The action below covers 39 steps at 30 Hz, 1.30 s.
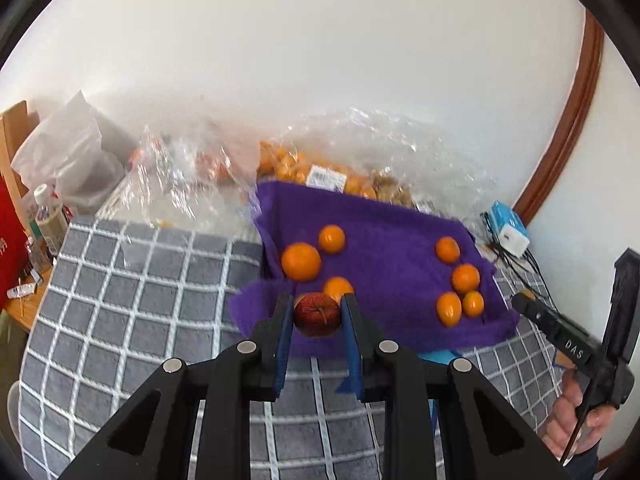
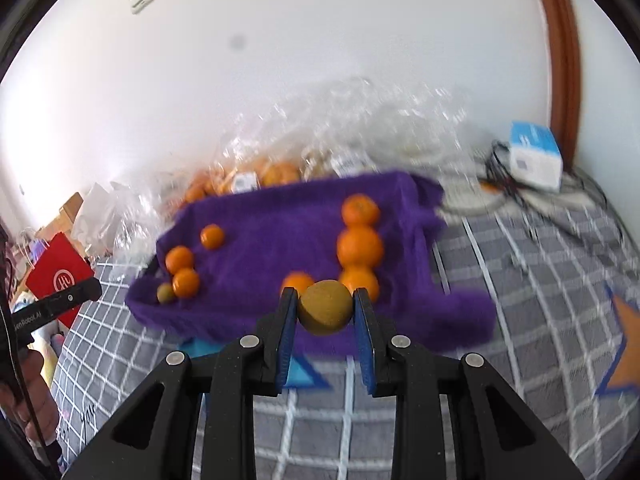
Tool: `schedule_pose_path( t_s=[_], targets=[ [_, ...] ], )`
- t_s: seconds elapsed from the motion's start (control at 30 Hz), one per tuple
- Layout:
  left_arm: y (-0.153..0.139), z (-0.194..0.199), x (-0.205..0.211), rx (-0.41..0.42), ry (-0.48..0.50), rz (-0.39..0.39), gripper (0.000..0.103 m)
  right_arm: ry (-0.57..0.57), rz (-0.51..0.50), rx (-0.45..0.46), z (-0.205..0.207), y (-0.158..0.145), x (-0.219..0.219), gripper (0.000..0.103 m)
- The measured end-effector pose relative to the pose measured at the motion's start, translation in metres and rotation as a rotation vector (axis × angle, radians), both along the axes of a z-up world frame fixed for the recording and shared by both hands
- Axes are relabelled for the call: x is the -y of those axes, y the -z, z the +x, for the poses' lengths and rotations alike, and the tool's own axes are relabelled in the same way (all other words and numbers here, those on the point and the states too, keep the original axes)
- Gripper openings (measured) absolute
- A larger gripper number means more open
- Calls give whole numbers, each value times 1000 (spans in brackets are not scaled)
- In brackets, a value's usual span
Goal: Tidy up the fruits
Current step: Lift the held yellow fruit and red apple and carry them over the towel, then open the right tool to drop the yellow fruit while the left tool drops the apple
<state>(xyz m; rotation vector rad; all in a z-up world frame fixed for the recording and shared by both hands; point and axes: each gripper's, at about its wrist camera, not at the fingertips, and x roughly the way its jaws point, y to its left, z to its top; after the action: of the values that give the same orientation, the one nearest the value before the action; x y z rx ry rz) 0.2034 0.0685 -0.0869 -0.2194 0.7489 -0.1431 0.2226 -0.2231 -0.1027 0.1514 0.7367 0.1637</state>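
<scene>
The left gripper (image 1: 317, 312) has its blue-padded fingers (image 1: 282, 340) pressed on both sides of a dark red apple (image 1: 317, 314), held at the near edge of the purple cloth (image 1: 384, 240). The right gripper (image 2: 325, 312) clamps a brown kiwi (image 2: 325, 312) between its fingers (image 2: 365, 340) in the same way, also at the cloth's near edge. Small oranges (image 1: 301, 261) lie on the cloth in two loose groups, one at each end, and in the right wrist view a little greenish-brown fruit (image 2: 164, 293) sits just beside the left-hand group. In the left wrist view the other tool's body carries the letters "DAS"; in the right wrist view the opposite tool shows lettering ending in "Robot.AI". The cloth rests on a grey surface cover (image 1: 140, 300) with a white grid. Behind it, clear plastic bags (image 1: 360, 152) hold more oranges and carry a white printed label too blurred to read. A blue and white box (image 2: 536, 156) with black cables sits at the right, a red bag (image 2: 60, 280) with a round white logo at the left, before a white wall and a brown wooden frame (image 1: 576, 120).
</scene>
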Motion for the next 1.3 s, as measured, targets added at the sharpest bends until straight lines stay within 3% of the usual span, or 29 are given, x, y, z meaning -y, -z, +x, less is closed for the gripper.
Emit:
schedule_pose_path(
  t_s=[0.17,0.37,0.77,1.03,1.13,1.3],
  targets=[
    [-10,22,-10,7,-20,7,23,-55,-38,-8,40,-5,-22,28],
    [-6,45,-21,-10,-44,-7,23,-89,-79,-103,84,28,-39,28],
    [23,87,-5,-85,8,-13,23,-68,-96,-224,109,70,-40,28],
    [30,103,23,-104,53,3,23,-62,-102,-215,106,60,-38,33],
    [31,108,33,-102,72,25,23,-53,-117,-162,91,42,-32,42],
    [41,116,52,-122,96,47,23,-6,-139,-78,60,24,-6,48]
  ],
)
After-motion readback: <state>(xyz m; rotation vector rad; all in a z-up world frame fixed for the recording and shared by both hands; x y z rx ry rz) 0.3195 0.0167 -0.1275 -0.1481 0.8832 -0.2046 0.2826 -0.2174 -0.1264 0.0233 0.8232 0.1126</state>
